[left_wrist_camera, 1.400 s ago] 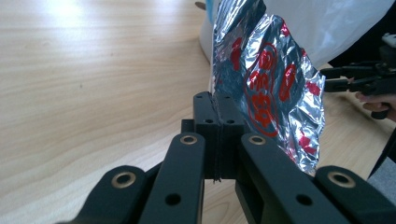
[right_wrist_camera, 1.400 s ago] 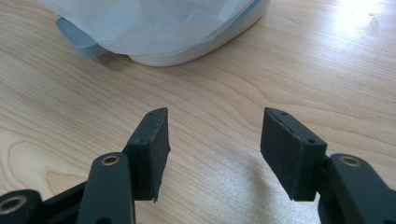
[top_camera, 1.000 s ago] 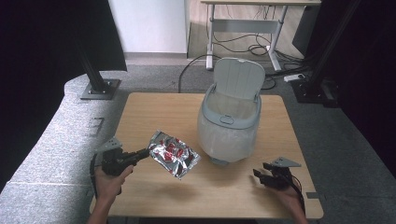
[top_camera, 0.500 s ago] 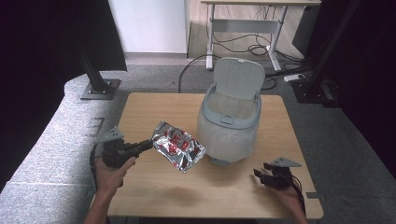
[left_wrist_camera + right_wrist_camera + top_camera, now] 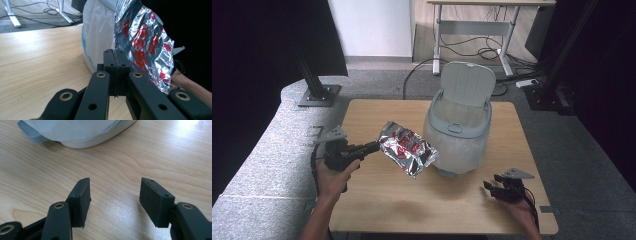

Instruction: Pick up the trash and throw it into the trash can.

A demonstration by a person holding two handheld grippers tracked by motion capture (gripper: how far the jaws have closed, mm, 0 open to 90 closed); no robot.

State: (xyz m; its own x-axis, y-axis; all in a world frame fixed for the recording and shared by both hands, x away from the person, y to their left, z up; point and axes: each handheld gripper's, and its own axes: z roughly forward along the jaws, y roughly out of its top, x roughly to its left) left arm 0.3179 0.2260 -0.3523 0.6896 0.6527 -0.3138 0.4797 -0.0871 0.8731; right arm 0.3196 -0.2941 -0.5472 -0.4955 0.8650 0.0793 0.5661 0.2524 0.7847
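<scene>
A crinkled silver foil bag [image 5: 407,148] with red print hangs in the air above the table, just left of the bin [image 5: 458,131]. My left gripper [image 5: 373,146] is shut on the bag's left edge; in the left gripper view the shut gripper [image 5: 116,53] pinches the foil bag [image 5: 145,42] with the bin's white liner [image 5: 98,30] behind. The pale grey bin has its lid [image 5: 467,86] raised and a translucent liner bag over its rim. My right gripper [image 5: 488,187] rests low at the table's front right, open with nothing inside [image 5: 113,192].
The wooden table [image 5: 392,205] has bare surface in front of the bin and on the left. The bin's foot pedal [image 5: 31,132] points toward my right gripper. Beyond the table are a black stand base [image 5: 317,95], floor cables [image 5: 467,50] and a desk frame [image 5: 477,30].
My left gripper has lifted the foil bag and carried it up and to the right, closer to the bin. The right gripper has stayed in place.
</scene>
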